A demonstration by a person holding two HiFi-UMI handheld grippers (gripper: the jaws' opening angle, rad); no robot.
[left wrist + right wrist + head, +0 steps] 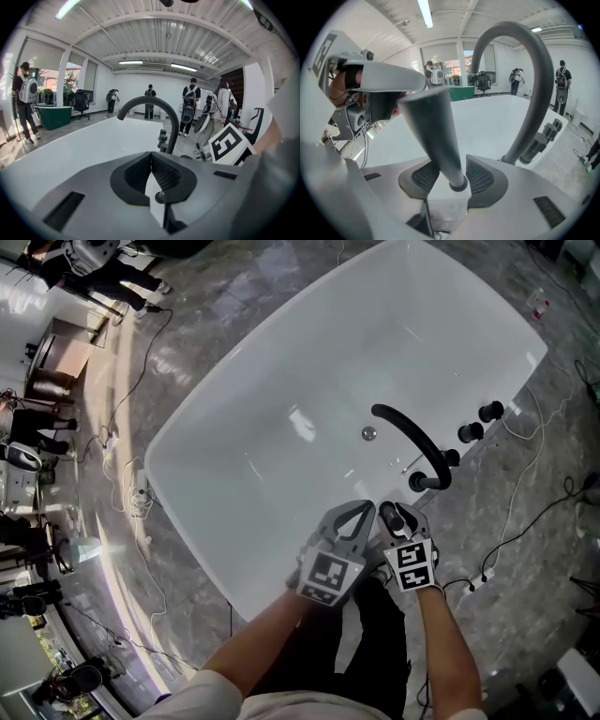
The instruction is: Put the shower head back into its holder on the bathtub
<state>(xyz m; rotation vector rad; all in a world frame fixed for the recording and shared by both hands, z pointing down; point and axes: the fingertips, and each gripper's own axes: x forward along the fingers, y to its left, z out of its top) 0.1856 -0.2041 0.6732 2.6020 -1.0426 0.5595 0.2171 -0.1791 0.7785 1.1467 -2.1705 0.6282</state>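
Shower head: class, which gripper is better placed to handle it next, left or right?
Right, probably. The shower head stands between the right gripper's open jaws; the left gripper is shut on nothing, beside it.

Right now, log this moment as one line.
left gripper: shut, empty | right gripper: open, shower head between jaws | shower head: standing at bathtub rim, near faucet

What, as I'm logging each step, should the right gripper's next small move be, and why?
Probably draw the right gripper straight back off the shower head. Its jaws stand apart on either side of it, and its foot looks seated in the holder, so the placing seems done. A straight pull should avoid knocking it.
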